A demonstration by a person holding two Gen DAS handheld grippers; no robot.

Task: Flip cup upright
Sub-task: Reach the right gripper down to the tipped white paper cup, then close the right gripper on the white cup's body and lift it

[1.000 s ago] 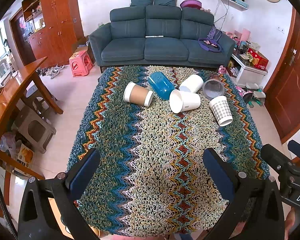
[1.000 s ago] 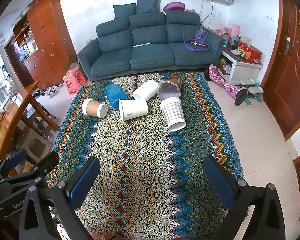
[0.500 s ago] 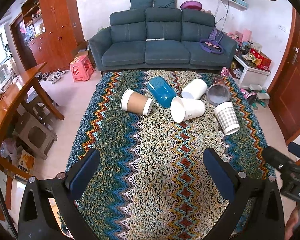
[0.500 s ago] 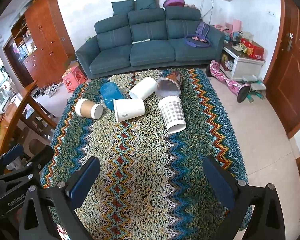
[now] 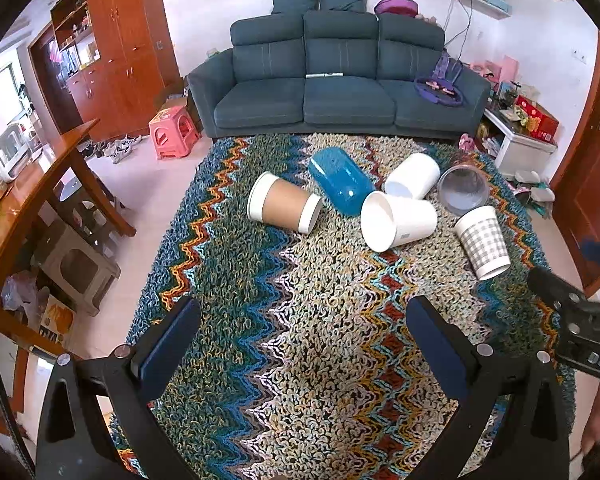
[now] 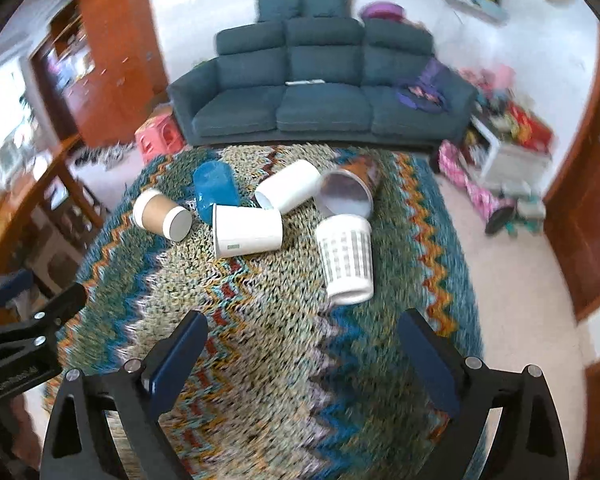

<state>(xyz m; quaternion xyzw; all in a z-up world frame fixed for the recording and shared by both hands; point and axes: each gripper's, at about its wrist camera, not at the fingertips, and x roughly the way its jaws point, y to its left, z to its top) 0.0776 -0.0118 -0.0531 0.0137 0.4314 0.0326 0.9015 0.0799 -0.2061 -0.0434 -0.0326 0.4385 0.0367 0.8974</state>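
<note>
On the zigzag rug [image 5: 300, 320], six cups lie tipped at the far end, the checked cup [image 6: 346, 260] nearest. Both tongs, left [image 5: 300, 344] and right [image 6: 302, 354], gape wide and empty; the right has swung closer, so a grasp looks imminent.

We read only "DAS" on the right gripper [image 5: 592, 316]; the lettering on the left gripper [image 6: 16, 344] is too blurred.

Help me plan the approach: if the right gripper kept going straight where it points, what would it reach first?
Probably the zigzag rug, then the checked cup lying on its side, slightly right of the open right gripper. Blur leaves depth unclear.
</note>
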